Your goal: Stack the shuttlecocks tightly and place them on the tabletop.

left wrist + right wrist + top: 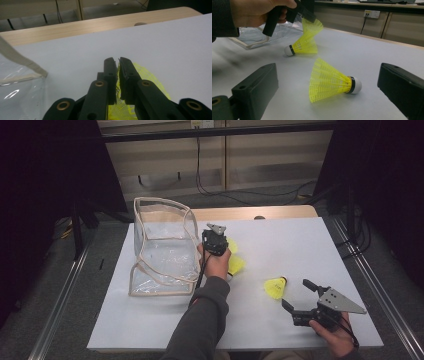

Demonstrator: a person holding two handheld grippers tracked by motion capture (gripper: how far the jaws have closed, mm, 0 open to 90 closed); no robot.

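While my left hand-held gripper (218,241) pinches the skirt of one yellow shuttlecock (235,263) beside the clear bag (160,245), its cork tip rests on the white surface (300,240). My right hand-held gripper (298,296) sits spread wide around the second shuttlecock (276,286), lying on its side, untouched.

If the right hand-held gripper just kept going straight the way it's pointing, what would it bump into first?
Most likely the yellow shuttlecock lying on its side on the white table. It sits right ahead between the open jaws of the right hand-held gripper. Depth is hard to judge, but nothing lies nearer.
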